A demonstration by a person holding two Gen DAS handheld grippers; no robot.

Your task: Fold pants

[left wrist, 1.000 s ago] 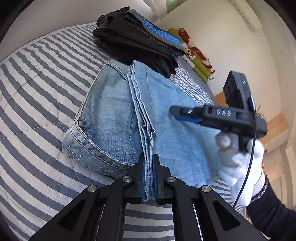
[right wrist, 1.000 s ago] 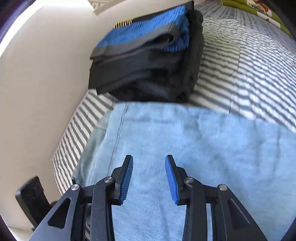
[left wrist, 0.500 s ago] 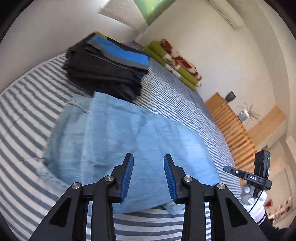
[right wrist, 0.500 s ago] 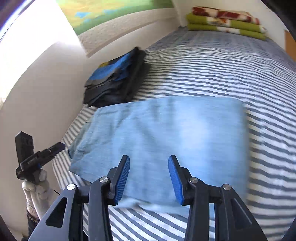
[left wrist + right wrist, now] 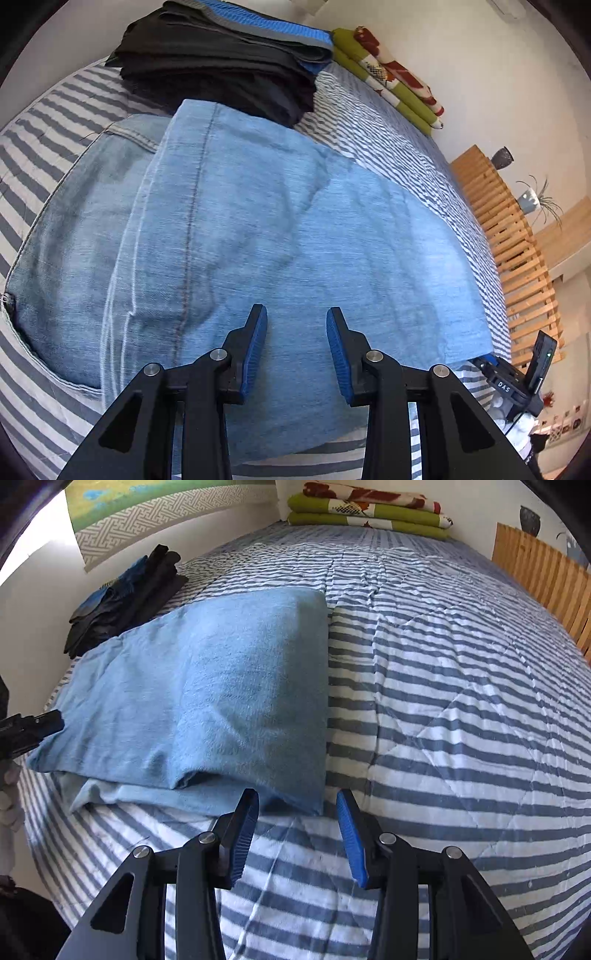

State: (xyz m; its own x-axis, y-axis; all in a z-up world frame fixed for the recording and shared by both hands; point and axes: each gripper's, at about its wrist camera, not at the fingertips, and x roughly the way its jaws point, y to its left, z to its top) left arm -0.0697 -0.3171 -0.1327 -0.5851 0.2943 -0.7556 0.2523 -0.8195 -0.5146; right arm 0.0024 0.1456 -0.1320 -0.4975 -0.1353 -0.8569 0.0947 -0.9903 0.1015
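A pair of light blue jeans [image 5: 258,229] lies folded on the striped bed, the leg part laid over the waistband end. In the left wrist view my left gripper [image 5: 296,325] hovers open just above the denim, holding nothing. In the right wrist view the same jeans [image 5: 221,694] lie left of centre, and my right gripper [image 5: 297,808] stands open at their near right corner, over the bedspread, with nothing between its fingers. The right gripper [image 5: 517,384] also shows at the lower right of the left wrist view, held by a white-gloved hand.
A stack of dark folded clothes [image 5: 229,62] with a blue garment on top sits just beyond the jeans, near the wall. Green and red folded blankets [image 5: 369,513] lie at the far end of the bed. A wooden slatted rail [image 5: 517,258] runs along the right side.
My left gripper was shut on the jeans' hem edge a second ago; it has let go and now hangs open above them. The right gripper drew back to the jeans' near corner.
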